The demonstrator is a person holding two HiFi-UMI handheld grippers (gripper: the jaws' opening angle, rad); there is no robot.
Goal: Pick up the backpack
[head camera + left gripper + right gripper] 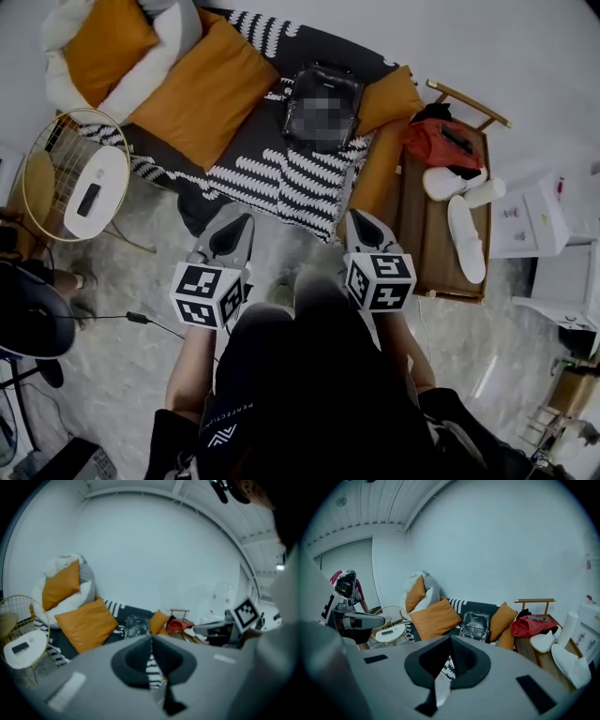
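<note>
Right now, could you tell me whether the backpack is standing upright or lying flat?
Upright: the backpack stands on the sofa, resting against its backrest, front facing out.

Seen from the head view, a person in dark clothing holds 2 claws out in front, side by side and apart. The left claw [240, 228] and the right claw [360, 226] both point forward and slightly down. In each gripper view the jaws are pressed together with nothing between them. The left marker cube [208, 293] and right marker cube [380, 279] sit behind the jaws. The bare left forearm [189, 361] and right forearm [415, 361] run back toward the body.
</note>
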